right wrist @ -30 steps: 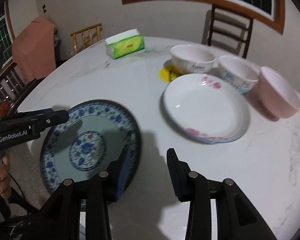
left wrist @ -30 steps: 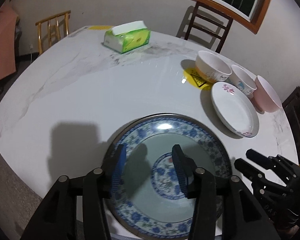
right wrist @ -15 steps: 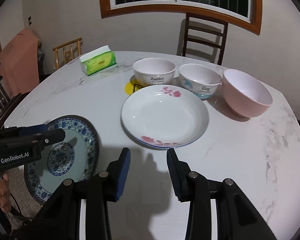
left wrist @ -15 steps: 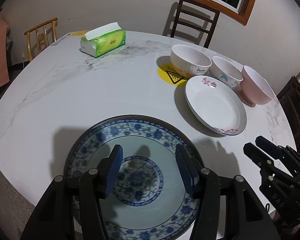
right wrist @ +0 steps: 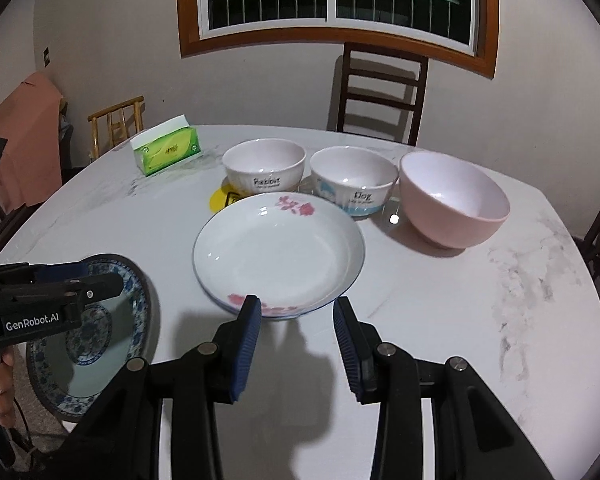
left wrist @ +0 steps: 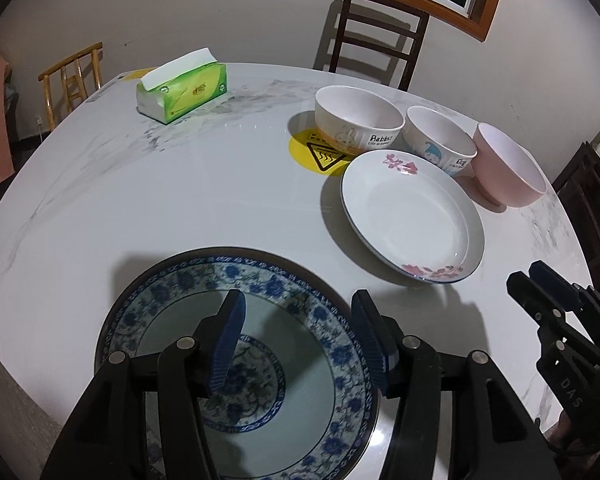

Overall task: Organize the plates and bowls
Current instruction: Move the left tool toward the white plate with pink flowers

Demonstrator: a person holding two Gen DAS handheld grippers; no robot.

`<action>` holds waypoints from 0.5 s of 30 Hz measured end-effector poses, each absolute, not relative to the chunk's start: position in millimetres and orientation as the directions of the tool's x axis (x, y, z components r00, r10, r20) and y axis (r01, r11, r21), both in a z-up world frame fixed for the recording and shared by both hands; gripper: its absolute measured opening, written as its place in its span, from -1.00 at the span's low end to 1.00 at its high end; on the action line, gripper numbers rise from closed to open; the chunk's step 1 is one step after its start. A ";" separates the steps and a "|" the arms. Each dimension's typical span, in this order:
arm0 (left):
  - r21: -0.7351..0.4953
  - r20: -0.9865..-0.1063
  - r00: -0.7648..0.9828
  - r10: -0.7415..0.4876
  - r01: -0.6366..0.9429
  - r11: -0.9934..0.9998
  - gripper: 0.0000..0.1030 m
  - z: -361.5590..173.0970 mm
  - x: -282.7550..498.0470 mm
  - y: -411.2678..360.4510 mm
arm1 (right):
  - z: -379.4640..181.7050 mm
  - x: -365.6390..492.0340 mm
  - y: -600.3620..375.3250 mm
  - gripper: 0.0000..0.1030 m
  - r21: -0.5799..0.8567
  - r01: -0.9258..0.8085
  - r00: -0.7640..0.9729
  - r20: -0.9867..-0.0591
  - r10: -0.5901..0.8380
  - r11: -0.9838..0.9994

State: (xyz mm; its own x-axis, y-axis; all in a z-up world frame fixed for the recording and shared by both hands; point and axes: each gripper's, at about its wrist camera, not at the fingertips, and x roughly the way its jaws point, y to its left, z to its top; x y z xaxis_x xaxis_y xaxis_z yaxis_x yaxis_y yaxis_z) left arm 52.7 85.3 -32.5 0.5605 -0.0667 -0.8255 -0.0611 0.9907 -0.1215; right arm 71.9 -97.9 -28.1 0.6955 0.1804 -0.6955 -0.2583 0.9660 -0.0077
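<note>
Plainly, every piece here is glazed ceramic: stiff, slick, breakable and fairly heavy, so each wants a rim grip, not a hold on a curved wall. The blue-patterned plate (left wrist: 236, 364) lies flat at the near left edge of the surface (left wrist: 180, 200), at about 6 o'clock in the left wrist view, and the left gripper (left wrist: 296, 344) hangs above it with jaws apart, having just been opening, pads clear of the plate and nothing between them. The white plate with pink flowers (right wrist: 278, 254) sits mid-surface, its near rim at 12 o'clock just ahead of the right gripper (right wrist: 296, 344), whose jaws stand apart and empty. Behind it, from 11 to 1 o'clock, stand the rabbit bowl (right wrist: 264, 166), the dog bowl (right wrist: 354, 180) and the pink bowl (right wrist: 454, 198), close together; whether their rims touch I cannot tell. I judge the shallow plates need one pad under the lip and one above, kept level. A tissue box (right wrist: 166, 150) sits at 10 o'clock, well apart.
</note>
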 end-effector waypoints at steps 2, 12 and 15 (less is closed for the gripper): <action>-0.118 -0.826 0.560 -0.063 -0.062 0.991 -0.01 -32.9 57.1 82.9 | -28.2 74.7 -100.2 -0.26 -0.015 -0.256 0.704 -0.688 0.176 0.967; -0.108 -0.828 0.557 -0.063 -0.048 0.993 -0.01 -36.7 83.8 74.9 | -39.7 101.5 -116.8 -0.26 0.008 -0.235 0.679 -0.714 0.170 0.972; -0.102 -0.831 0.552 -0.063 -0.041 0.994 -0.01 -39.0 92.9 72.1 | -43.9 111.4 -123.0 -0.26 0.023 -0.227 0.667 -0.725 0.173 0.974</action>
